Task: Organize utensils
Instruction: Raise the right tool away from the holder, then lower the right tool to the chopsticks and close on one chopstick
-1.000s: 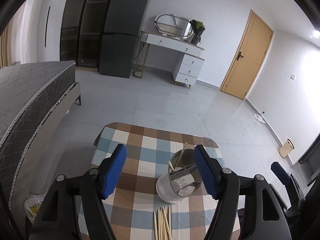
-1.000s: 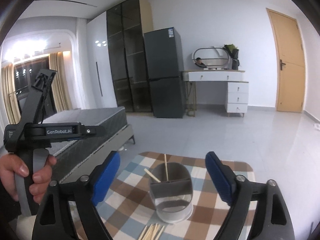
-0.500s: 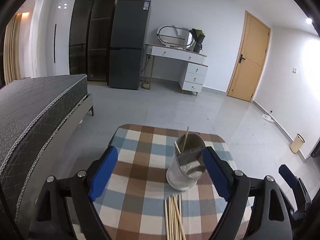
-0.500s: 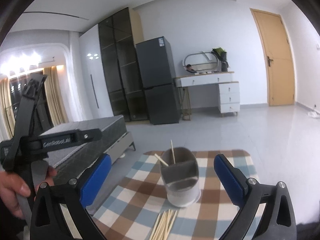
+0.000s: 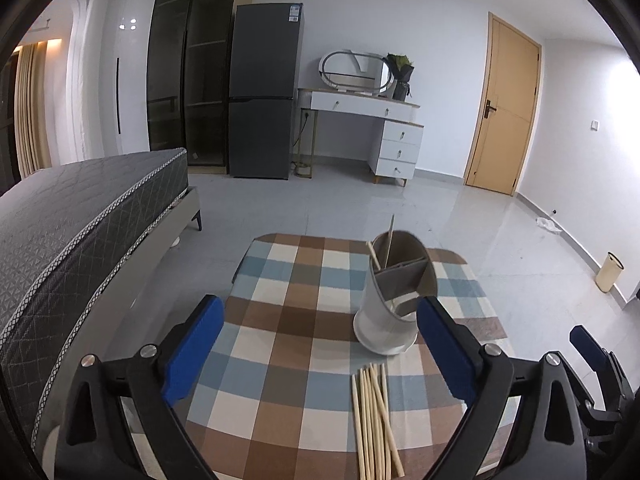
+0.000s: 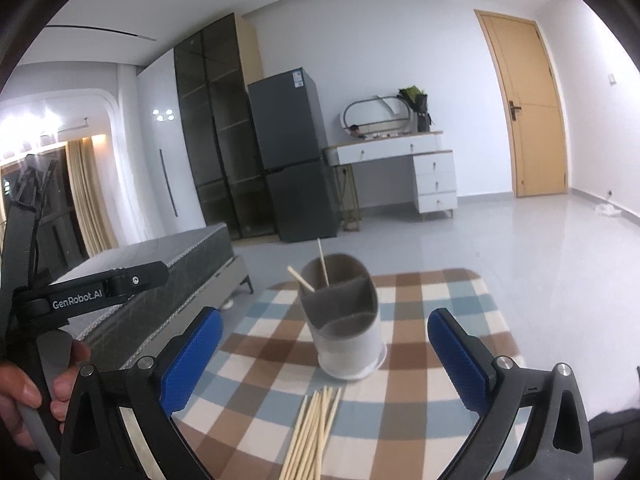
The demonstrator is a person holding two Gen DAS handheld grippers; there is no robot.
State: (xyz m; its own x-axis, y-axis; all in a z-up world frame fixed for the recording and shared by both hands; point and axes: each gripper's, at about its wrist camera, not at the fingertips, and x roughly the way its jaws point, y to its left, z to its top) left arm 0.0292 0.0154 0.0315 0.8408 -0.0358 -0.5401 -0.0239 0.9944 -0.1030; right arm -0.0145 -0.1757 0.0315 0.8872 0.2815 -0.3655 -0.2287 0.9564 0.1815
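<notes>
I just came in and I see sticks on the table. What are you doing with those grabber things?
A person holds a grabber in each hand to tidy chopsticks. Two chopsticks already stand in the holder on the checked table. The rest lie in a loose bundle in front of it. The left gripper and right gripper are both open, empty, and have just been opening.

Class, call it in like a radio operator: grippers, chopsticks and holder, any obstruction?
Left gripper jaws just widened, empty; right gripper open, empty. Two chopsticks in holder; loose chopsticks lie on checked tablecloth before it. Nothing in the way.
</notes>
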